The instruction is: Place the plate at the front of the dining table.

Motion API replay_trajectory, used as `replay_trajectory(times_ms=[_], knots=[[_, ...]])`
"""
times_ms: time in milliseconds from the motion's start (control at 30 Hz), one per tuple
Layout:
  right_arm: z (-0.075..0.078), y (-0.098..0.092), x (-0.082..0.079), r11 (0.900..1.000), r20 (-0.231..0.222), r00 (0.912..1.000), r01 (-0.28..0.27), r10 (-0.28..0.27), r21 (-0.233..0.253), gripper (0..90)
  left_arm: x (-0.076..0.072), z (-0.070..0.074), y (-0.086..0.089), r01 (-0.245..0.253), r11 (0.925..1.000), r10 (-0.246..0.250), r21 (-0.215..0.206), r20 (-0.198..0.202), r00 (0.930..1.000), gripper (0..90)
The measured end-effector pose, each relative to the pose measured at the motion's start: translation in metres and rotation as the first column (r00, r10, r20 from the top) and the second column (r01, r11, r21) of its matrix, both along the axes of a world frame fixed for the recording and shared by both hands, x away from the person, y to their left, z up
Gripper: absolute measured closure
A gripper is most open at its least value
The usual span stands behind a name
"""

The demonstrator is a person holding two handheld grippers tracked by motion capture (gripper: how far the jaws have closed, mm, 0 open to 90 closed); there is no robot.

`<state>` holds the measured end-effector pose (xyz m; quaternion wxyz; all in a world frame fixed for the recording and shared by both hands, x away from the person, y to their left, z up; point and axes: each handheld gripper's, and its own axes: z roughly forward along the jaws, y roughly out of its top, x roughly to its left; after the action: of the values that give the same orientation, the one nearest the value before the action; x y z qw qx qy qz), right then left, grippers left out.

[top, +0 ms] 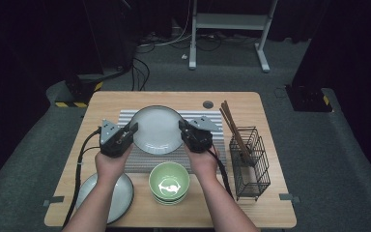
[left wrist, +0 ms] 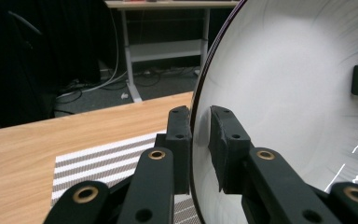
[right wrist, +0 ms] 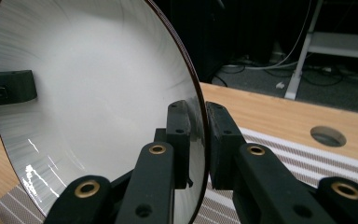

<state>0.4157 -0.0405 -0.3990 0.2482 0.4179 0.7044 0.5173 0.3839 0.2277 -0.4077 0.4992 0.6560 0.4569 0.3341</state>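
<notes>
The large plate (top: 156, 129) is held above the striped mat (top: 140, 159) at the centre of the counter (top: 232, 99), with the left gripper (top: 131, 129) pinching its rim at 9 o'clock and the right gripper (top: 183, 128) pinching its rim at 3 o'clock. In the left gripper view the two jaws close on the plate (left wrist: 284, 93) edge, one pad on each face; the right gripper view shows the same grasp on the plate (right wrist: 88, 93), with the opposite gripper's pad visible across the dish. The step in hand appears to be a two-handed carry or placement of the plate over the mat. To do it well, keep both grips level and move both hands at the same rate, so that neither rim pinch twists or slips. Keep the jaw pressure even; the glazed surface looks smooth and likely slides easily. Lower the plate flat onto the mat (left wrist: 102, 163), well away from the green bowl (top: 169, 182) at 6 o'clock, the second plate (top: 121, 195) at 7 o'clock and the wire basket (top: 249, 162) with chopsticks (top: 232, 123) at 3 o'clock. Release only after the base rests fully on the mat.
</notes>
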Motion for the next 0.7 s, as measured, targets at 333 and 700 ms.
replay_trajectory(times_ms=[333,700], knots=[[-0.011,-0.004,0.004,1.000,-0.020,0.9998,-0.001,0.002,0.003,80.7,0.004,-0.007,-0.004,-0.006,1.0000,0.006,0.007,-0.037,0.9993,78.2],[-0.032,-0.005,0.008,1.000,-0.059,0.9982,0.008,-0.008,-0.010,80.8,0.011,-0.027,-0.008,-0.001,0.9997,0.003,0.025,-0.103,0.9947,77.9]])
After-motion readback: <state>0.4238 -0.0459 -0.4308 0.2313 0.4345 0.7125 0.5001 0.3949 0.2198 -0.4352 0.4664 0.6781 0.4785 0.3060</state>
